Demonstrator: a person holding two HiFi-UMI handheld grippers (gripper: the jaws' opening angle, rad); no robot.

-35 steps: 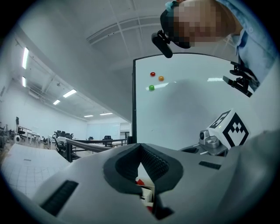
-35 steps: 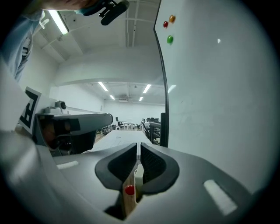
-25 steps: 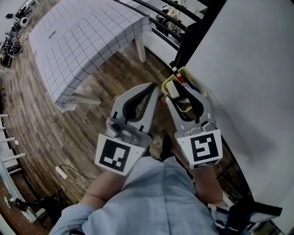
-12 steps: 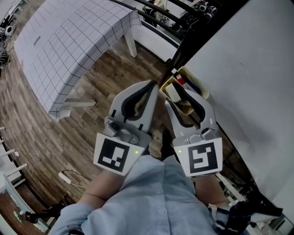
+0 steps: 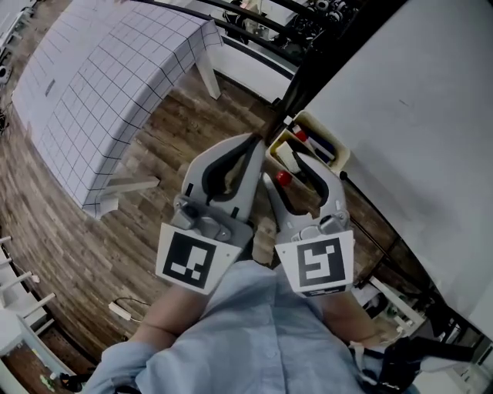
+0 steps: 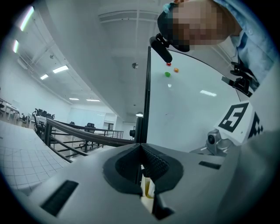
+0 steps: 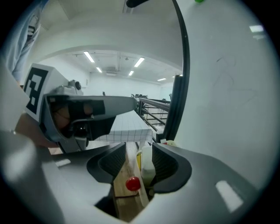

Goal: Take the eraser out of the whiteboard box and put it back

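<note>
A cream-yellow whiteboard box [image 5: 340, 158] hangs at the whiteboard's [image 5: 416, 108] lower left edge. In it stands a white eraser [image 5: 286, 157] beside markers, one with a red cap [image 5: 300, 135]. My right gripper [image 5: 290, 171] is open, its tips just short of the box. In the right gripper view the eraser [image 7: 147, 164] shows between the spread jaws of that gripper [image 7: 139, 151], close to the right one, with a small red round thing [image 7: 132, 183] below it. My left gripper [image 5: 257, 143] is shut and empty, its tip beside the box. In the left gripper view that gripper [image 6: 141, 148] points at the board's black edge.
A table with a gridded cloth [image 5: 115, 69] stands at the left on the wooden floor [image 5: 100, 231]. Black railing [image 5: 254, 15] runs behind it. The whiteboard's dark frame [image 5: 304, 69] rises just past the box, and its stand [image 5: 385, 254] runs at lower right.
My right gripper has drawn back from the box toward me, so its jaws no longer reach over the eraser. The left gripper has stayed about where it was. My head has turned slightly.
</note>
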